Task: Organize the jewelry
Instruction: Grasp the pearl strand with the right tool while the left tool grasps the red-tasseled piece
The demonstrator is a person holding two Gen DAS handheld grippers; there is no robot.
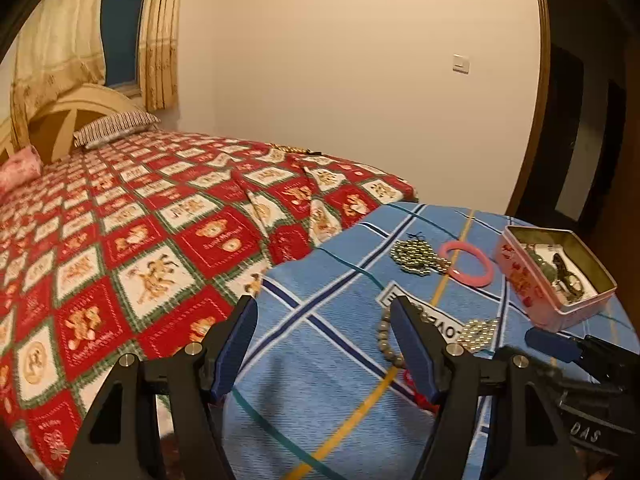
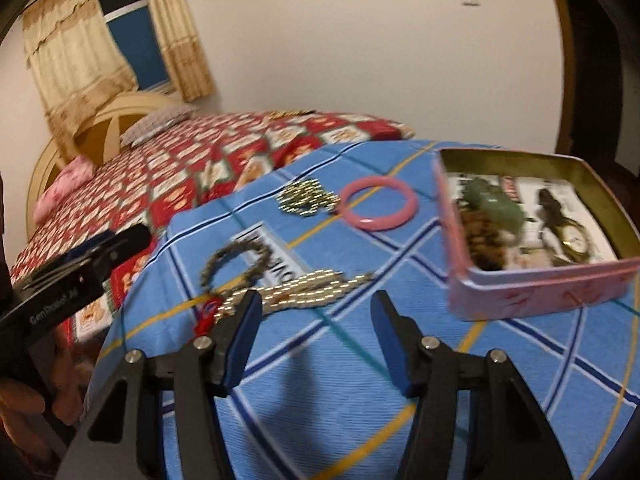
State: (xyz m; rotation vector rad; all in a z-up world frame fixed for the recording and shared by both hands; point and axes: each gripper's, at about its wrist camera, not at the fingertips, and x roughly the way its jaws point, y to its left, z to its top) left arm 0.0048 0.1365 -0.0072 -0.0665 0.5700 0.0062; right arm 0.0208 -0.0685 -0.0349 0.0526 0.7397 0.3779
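Far left, the bed with its red patchwork quilt [image 1: 140, 216] runs back to a striped pillow [image 1: 116, 128] by the headboard. Next to it sits the tabletop under a blue plaid cloth [image 1: 320, 360], where the jewelry lies.

The left tool [image 1: 324, 308] hovers over the cloth's near-left part, jaws spread wide, nothing between them and touching nothing. Its right finger hides part of a grey bead bracelet [image 1: 386, 332] with a red tassel. Seen from the right wrist, that bead bracelet [image 2: 236, 260] forms a loop, and a gold beaded chain [image 2: 304, 286] sprawls just beside it, overlapping its near edge.

The right tool [image 2: 316, 304] comes in low over the cloth — jaws apart at a middling gap, no piece between them; the chain lies just beyond its left fingertip, whether touching I cannot tell through the blur.

Further back, a second gold beaded cluster [image 2: 306, 198] sits with a pink bangle [image 2: 378, 208] touching its right side.

Far right stands the open pink tin [image 2: 532, 292], lid off. Inside — a green stone piece [image 2: 496, 204], a brown beaded item [image 2: 480, 240] against the left wall, and a wristwatch [image 2: 574, 238] with a pale dial on the right, all resting on printed paper.
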